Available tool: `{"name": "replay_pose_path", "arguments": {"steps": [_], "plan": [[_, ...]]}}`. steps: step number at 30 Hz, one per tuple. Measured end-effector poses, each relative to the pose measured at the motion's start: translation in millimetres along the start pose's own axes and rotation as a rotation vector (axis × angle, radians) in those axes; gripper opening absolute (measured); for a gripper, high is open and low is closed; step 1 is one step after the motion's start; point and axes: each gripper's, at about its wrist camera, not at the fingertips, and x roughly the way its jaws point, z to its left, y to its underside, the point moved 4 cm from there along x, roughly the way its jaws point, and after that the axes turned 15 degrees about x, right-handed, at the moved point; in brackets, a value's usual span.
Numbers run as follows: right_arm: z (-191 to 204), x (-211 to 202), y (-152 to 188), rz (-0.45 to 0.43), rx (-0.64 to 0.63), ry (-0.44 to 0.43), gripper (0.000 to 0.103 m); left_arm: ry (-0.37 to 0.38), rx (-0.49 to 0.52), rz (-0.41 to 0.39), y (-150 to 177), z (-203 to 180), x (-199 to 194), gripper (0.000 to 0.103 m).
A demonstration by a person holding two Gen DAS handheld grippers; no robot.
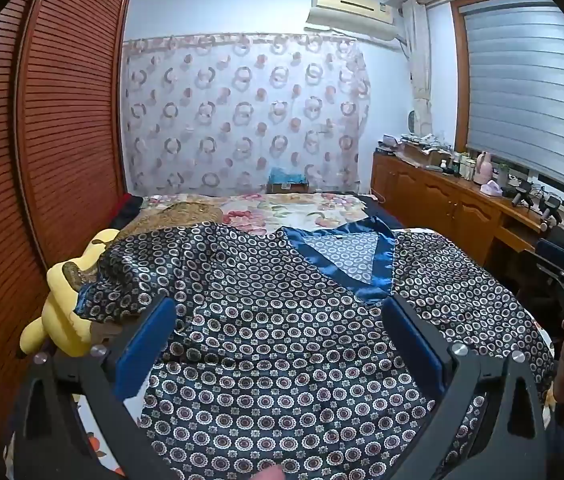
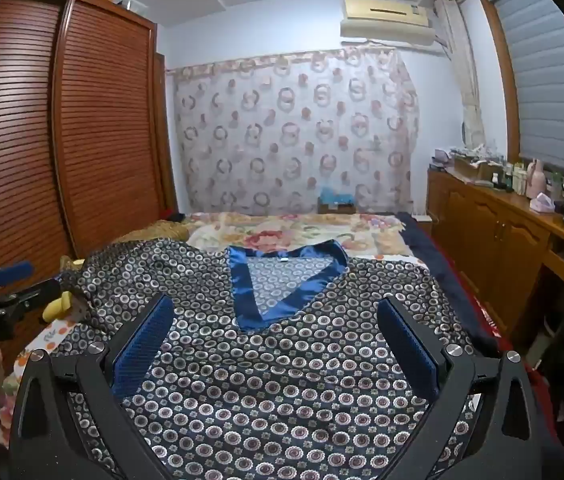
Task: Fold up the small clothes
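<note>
Both grippers' fingers are wide apart over the shirt, so we should grab its sleeve gently first.

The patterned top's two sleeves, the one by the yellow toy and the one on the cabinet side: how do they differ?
The sleeve by the yellow plush toy, the left sleeve, is bunched and wrinkled, its cuff lying over the toy at the bed's edge. The right sleeve lies flatter and smoother on the bed. Both share the top's dark circle print and shiny fabric.
</note>
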Motion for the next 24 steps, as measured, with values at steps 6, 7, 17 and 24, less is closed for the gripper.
{"name": "replay_pose_path", "arguments": {"steps": [6,7,17,24], "plan": [[0.7,-1.1,-0.5,0.000,-0.002,0.003,0.103,-0.011,0.004,-0.013,-0.7,0.0,1.4,0.103],[0.4,-1.1,-0.7,0.000,-0.002,0.004,0.103,-0.012,0.004,-0.013,-0.8,0.1,2.0,0.103],[2.0,-2.0,-0.6,0.001,-0.007,0.001,0.103,-0.024,0.009,-0.028,-4.6,1.4,-6.4,0.103],[6.3,-1.0,-2.4,-0.001,-0.006,0.003,0.103,-0.028,0.016,-0.032,-6.1,1.6,-7.3,0.103]]}}
